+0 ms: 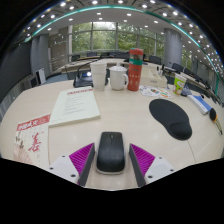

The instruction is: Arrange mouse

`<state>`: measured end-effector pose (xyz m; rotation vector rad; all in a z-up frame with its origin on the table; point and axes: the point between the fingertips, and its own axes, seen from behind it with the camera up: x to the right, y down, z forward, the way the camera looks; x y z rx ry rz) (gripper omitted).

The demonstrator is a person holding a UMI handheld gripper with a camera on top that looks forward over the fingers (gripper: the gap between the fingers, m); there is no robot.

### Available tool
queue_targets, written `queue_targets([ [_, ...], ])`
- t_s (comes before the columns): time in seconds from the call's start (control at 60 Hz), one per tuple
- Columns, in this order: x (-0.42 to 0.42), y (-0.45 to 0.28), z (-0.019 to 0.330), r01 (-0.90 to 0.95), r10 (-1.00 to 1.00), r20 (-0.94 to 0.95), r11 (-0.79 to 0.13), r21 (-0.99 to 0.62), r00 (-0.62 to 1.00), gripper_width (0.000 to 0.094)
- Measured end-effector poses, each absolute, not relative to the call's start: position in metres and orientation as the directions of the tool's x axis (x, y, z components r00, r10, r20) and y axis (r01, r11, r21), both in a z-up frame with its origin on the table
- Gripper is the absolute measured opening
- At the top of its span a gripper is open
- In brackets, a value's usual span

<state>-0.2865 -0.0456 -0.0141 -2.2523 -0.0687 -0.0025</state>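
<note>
Between our claw's point(111, 158) two fingers lay the mouse point(111, 152), black and resting on the worktop point(120, 112), its length pointing away from us along the fingers. Our claw stood open: the purple pads point(81, 157) flanked the mouse on either side, and we could not tell for certain whether either pad touched its flanks, though a thin gap seemed to show on each side. Just ahead and to the right of the fingers we saw a black mouse mat point(171, 117), with the mouse off it and near its left edge. Ahead and to the left lay a white booklet point(75, 105), its printing too small for us to read. Nearer, beside the left finger, sat a leaflet point(32, 138) with red characters that we could not make out. Beyond these, well apart from the claw, stood a white mug point(119, 78), a stack of red and green cups point(135, 70) and a clear tumbler point(98, 75).
</note>
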Motion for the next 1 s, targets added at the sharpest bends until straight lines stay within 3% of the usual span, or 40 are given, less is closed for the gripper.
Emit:
queue_targets([
  [0.1,-0.287,-0.04,-0.015,0.051,0.065,0.012,-0.643,-0.764,0.998,0.0478],
  [0.333,-0.289,-0.039,-0.014,0.085,0.104,0.021,-0.659,-0.747,0.994,0.0332],
  [0.55,-0.297,-0.028,0.049,0.085,0.18,-0.033,-0.607,-0.79,0.983,0.0321],
  [0.767,-0.218,0.03,0.135,0.046,0.174,-0.049,-0.502,-0.864,0.984,0.0321],
  [0.867,-0.161,0.064,0.138,0.055,0.152,-0.024,-0.494,-0.868,0.988,0.0321],
  [1.0,-0.097,0.097,0.094,0.061,0.119,-0.005,-0.548,-0.834,0.993,0.032],
])
